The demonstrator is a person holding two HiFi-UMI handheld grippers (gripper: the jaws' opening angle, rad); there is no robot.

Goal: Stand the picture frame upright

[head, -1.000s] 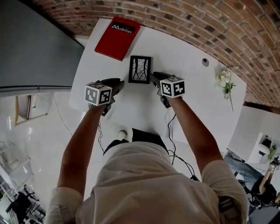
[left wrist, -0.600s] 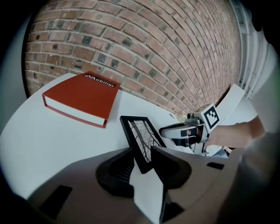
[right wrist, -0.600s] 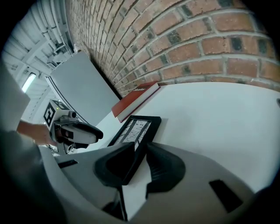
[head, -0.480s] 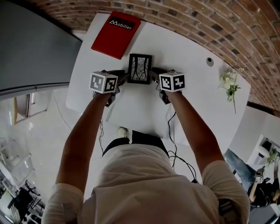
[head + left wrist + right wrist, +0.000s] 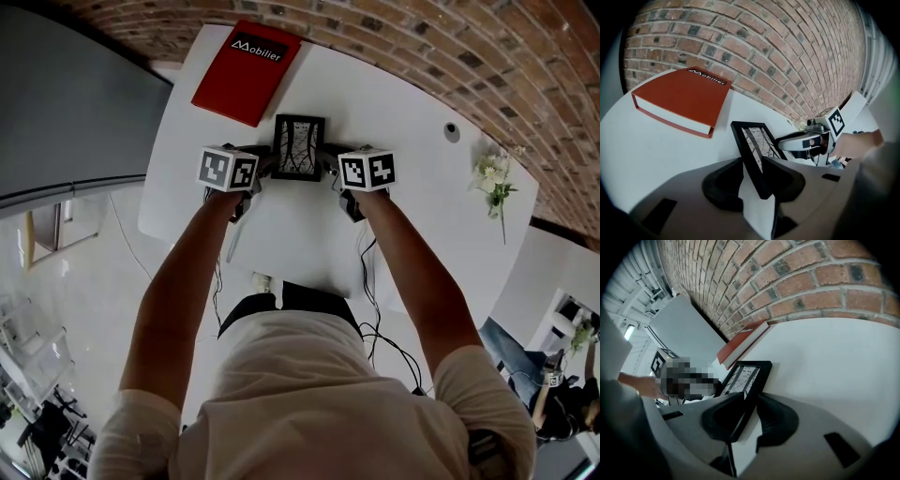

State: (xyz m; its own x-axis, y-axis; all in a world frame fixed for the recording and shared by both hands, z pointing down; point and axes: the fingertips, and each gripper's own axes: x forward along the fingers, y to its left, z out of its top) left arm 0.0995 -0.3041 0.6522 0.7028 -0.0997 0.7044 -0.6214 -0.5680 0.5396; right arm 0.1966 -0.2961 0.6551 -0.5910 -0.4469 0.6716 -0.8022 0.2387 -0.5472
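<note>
Picture frame (image 5: 299,147) near tabletop (image 5: 412,225) far edge, beside red book (image 5: 246,73). My left gripper (image 5: 265,166) and right gripper (image 5: 330,168) each pinch one side edge. Grasp looks done; tipping upright left.

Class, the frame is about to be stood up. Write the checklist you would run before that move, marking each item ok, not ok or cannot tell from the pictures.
1. Left gripper on the frame: ok, its jaws sit closed on one side edge.
2. Right gripper on the frame: ok, its jaws sit closed on the opposite edge.
3. Frame upright: not ok, it is tilted in both gripper views.
4. Book apart from the frame: ok, it lies behind it with a strip of table between.
5. Back stand opened: cannot tell.
</note>
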